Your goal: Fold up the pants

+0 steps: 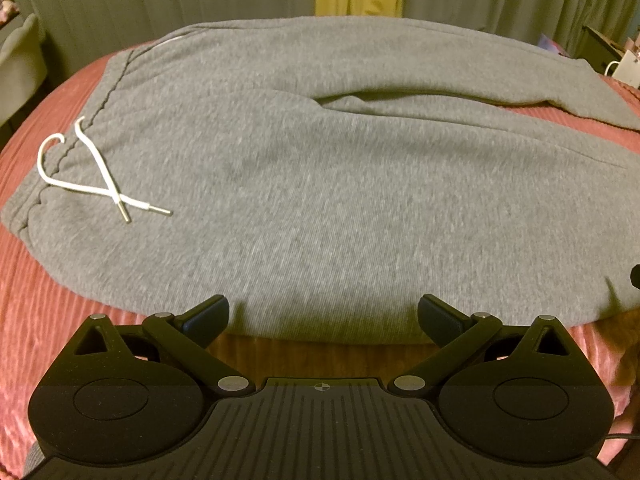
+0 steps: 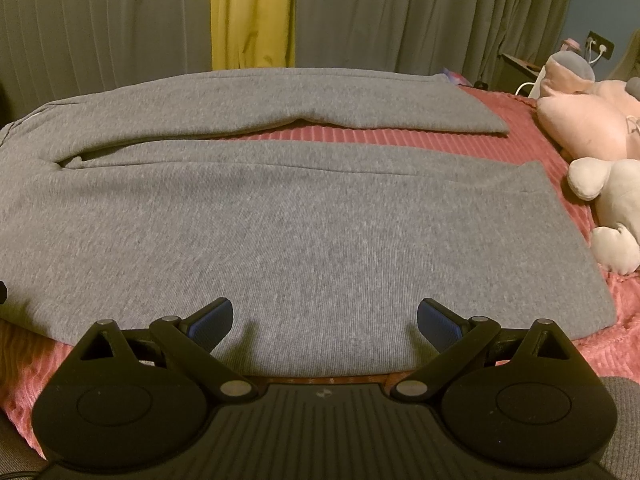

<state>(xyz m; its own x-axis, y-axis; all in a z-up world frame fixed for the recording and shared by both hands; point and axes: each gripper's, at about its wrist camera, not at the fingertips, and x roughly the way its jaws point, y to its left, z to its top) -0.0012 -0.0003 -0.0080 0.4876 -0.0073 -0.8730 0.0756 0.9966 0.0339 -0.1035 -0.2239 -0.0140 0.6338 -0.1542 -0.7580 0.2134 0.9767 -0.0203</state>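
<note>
Grey sweatpants (image 1: 320,184) lie flat across a pink ribbed bedspread (image 1: 48,312), waistband at the left with a white drawstring (image 1: 92,176), legs running right. In the right wrist view the two legs (image 2: 304,232) lie side by side with a strip of bedspread between them, cuffs at the right. My left gripper (image 1: 323,316) is open and empty, just above the near edge of the pants near the seat. My right gripper (image 2: 324,320) is open and empty over the near edge of the near leg.
Grey curtains with a yellow strip (image 2: 252,12) hang behind the bed. A pink plush toy (image 2: 580,120) and a white plush toy (image 2: 612,208) lie at the right by the cuffs. A wooden bed edge (image 1: 320,360) shows under the near hem.
</note>
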